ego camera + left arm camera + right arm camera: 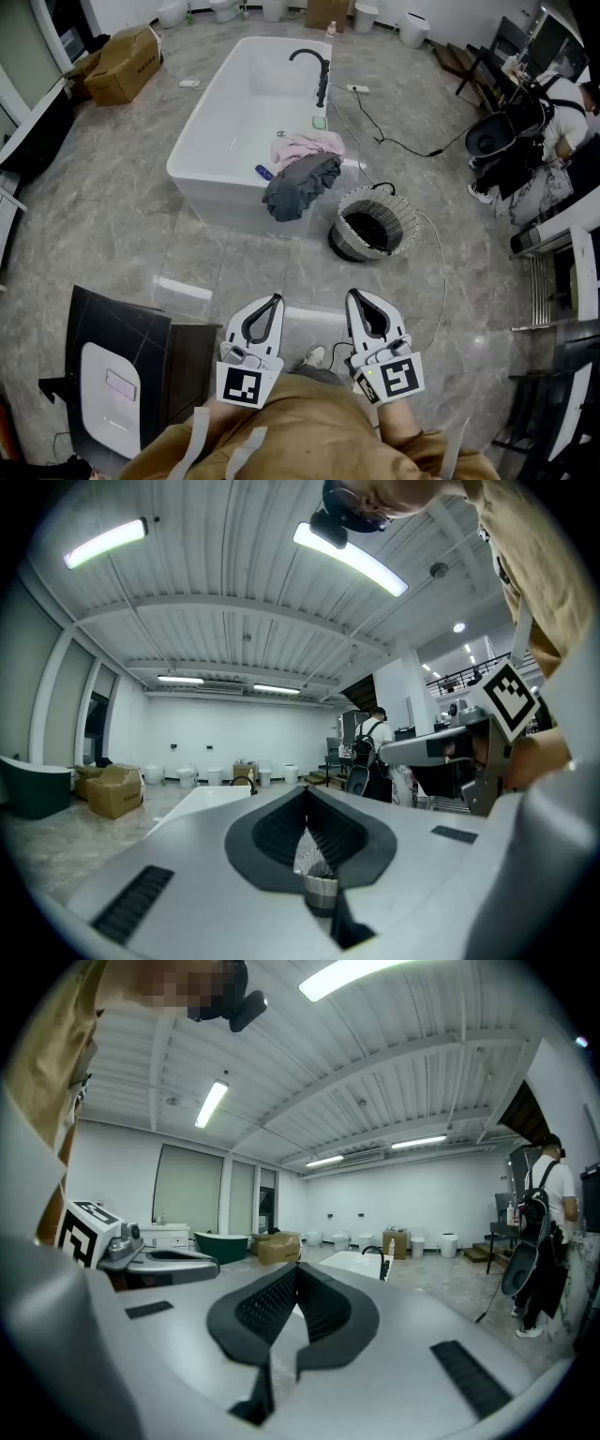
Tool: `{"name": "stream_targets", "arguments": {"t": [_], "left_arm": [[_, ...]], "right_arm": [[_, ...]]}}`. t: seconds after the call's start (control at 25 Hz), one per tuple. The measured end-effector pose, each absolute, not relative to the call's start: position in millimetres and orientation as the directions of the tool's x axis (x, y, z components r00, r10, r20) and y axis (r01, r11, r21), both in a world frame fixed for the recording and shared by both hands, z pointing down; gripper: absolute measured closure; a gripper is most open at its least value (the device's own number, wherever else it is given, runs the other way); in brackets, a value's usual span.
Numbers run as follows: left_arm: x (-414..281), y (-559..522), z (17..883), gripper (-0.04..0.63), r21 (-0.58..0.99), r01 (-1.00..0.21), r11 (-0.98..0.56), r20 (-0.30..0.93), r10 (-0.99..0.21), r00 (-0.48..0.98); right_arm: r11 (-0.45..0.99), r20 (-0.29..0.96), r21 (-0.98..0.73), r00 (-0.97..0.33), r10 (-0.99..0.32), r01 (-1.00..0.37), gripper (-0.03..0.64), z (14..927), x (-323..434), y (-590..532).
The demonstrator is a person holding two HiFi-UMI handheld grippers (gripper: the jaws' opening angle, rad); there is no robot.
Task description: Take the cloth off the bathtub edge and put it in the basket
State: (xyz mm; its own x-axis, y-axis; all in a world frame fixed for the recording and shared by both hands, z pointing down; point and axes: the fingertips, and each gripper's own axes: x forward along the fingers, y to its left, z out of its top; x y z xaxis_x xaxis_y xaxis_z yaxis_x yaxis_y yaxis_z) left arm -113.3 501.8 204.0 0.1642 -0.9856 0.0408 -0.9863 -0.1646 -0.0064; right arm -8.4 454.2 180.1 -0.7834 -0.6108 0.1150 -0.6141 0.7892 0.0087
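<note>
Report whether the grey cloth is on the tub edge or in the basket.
On the edge: the grey cloth drapes over the rim of the tub beside a pink cloth; the basket stands apart on the floor.

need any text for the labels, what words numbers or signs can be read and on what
No words or numbers can be read in any view.
left gripper: square black and white marker pattern, no lettering.
right gripper: the same kind of marker, no lettering.
cardboard box: any print too small to read.
pink label, lower left: too small to read.
</note>
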Motion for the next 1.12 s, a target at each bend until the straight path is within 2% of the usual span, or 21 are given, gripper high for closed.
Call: {"name": "stream_targets", "arguments": {"t": [0.28,0.64,1.12], "left_arm": [[-163,539,218,0.589,-0.042,-0.991,-0.125,0.066,-0.990,0.122],[-161,512,226,0.589,-0.015,-0.992,-0.128,0.076,-0.989,0.127],[-139,445,222,0.589,-0.008,-0.999,-0.033,0.086,-0.996,0.032]], "right_arm": [[0.759,0.150,-0.037,-0.754,-0.639,-0.650,0.612,206,-25,496],[0.786,0.144,-0.047,-0.783,-0.605,-0.616,0.612,207,-42,472],[0.777,0.146,-0.027,-0.772,-0.619,-0.628,0.612,208,20,378]]}}
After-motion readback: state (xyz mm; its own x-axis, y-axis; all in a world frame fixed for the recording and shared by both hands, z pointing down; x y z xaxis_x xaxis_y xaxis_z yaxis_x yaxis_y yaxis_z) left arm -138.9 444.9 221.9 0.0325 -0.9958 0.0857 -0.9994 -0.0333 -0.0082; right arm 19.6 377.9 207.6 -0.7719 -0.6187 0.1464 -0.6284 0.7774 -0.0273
